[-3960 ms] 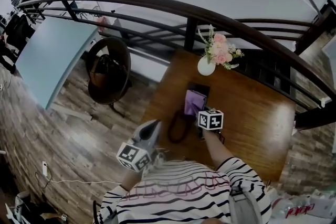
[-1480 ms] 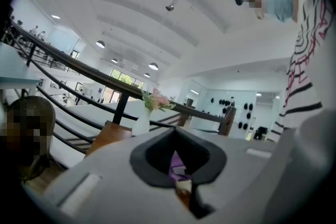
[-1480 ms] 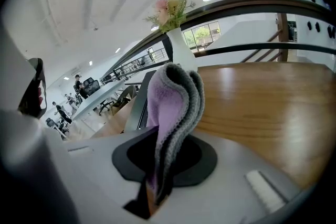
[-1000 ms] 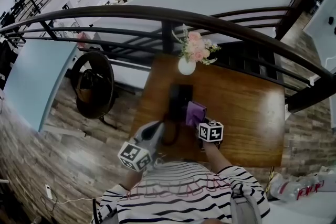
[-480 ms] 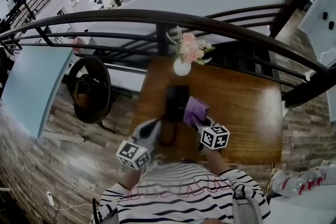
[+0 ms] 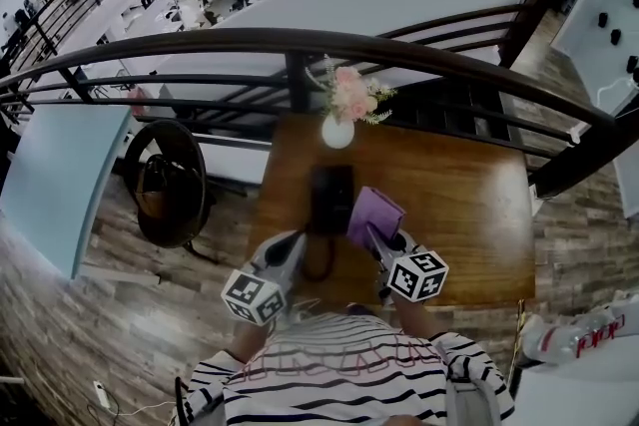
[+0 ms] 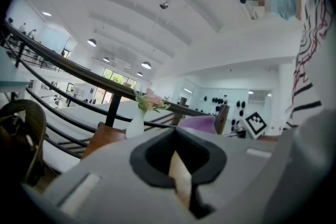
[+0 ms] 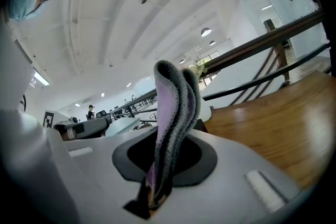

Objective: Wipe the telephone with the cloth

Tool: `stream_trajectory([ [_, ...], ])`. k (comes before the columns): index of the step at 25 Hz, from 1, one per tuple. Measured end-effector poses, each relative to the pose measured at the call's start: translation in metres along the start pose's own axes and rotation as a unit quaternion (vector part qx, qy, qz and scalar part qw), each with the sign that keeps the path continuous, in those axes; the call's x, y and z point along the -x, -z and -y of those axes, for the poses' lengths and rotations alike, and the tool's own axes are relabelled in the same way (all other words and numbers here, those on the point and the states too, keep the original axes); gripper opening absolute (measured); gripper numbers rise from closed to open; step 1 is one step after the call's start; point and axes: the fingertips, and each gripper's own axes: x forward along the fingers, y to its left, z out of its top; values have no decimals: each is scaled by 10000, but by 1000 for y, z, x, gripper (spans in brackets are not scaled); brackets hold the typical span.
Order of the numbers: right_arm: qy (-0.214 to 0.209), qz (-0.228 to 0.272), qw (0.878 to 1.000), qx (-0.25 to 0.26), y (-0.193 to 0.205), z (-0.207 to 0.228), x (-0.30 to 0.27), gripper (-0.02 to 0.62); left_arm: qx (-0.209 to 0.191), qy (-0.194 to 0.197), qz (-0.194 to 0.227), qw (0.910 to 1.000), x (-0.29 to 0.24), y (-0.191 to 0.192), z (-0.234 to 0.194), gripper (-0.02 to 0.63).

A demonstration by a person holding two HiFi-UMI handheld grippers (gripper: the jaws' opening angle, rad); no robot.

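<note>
- In the head view, a purple cloth [image 6: 375,213] is being held by the right gripper [image 6: 377,236] at the frame's centre. It is just beside the right edge of the black telephone [image 6: 330,197] on the wooden table [image 6: 469,205]; whether the two are touching cannot be told. The left gripper [image 6: 297,242] is being held lower left of the telephone, near its looped cord [image 6: 318,259].
- In the left gripper view, the jaws are being pressed together on nothing. The cloth [image 7: 199,124] and a flower vase [image 7: 136,124] are being shown beyond them, at mid-frame.
- In the right gripper view, the folded cloth [image 8: 176,113] is being clamped tightly between the jaws, standing up at the frame's centre.
- By judgement, the wiping step is being worked between strokes. The next move calls for the cloth being carried left and lowered flat onto the telephone's top.
</note>
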Motion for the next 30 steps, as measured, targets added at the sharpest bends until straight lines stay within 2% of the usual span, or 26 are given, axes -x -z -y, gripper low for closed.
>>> stream_trajectory([
  [18,-115,225,9994,222,0,-51,15,51,4,-9,90,10000,30,-4,-9,2],
  [30,-207,218,9993,232,-1,-57,16,49,50,-63,111,9999,35,-5,-7,2],
])
